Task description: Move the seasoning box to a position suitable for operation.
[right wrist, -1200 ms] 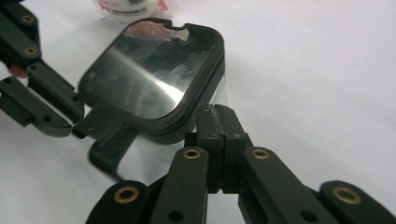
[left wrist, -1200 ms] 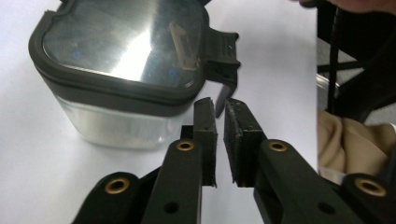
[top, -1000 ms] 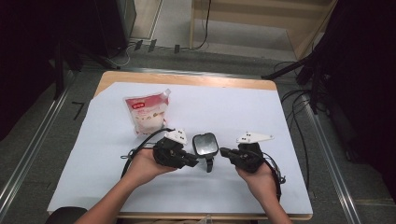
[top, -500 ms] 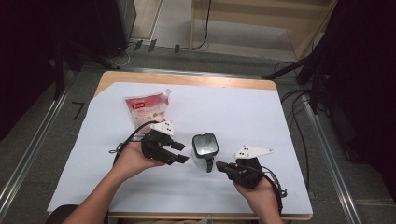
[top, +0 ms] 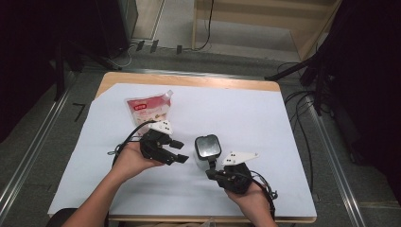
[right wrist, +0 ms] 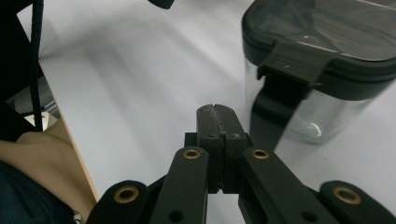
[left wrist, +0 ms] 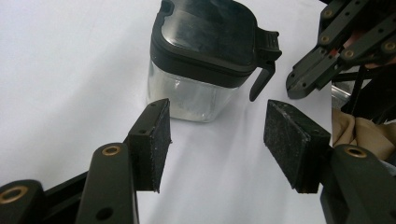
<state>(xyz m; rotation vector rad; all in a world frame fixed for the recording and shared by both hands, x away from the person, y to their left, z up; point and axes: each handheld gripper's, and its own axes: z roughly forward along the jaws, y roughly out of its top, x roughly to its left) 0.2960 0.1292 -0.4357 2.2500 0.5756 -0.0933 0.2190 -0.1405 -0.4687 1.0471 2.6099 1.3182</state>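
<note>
Standing on the white sheet (top: 265, 118) that covers the table (top: 189, 79) is a small square container (top: 207, 147) with clear, glossy walls and a dark, smooth plastic lid (left wrist: 210, 32); a black latch (right wrist: 275, 107) hangs down one side of it. It sits near the table's front, between the two grippers and touching neither.

The left gripper (left wrist: 219, 140), held in the person's left hand (top: 130, 160), points at the container with its jaws spread wide and nothing between them; its pads (left wrist: 156, 140) are flat black blocks with a gritty, rubbery face. The right gripper (right wrist: 217, 116), held in the right hand (top: 250, 198), has its jaws pressed fully together on nothing, just short of the hanging latch. Brass-coloured rivets stud the matte black links of both.

Farther back on the sheet lies a flat, shiny pouch (top: 149, 109) printed red and white, with a corner spout. A bare wooden edge shows along the table's far side. Around it are grey floor (top: 56, 123), metal rails (top: 33, 151) and loose cables (top: 302, 101), with dark surroundings and pale wooden furniture (top: 265, 14) behind.
</note>
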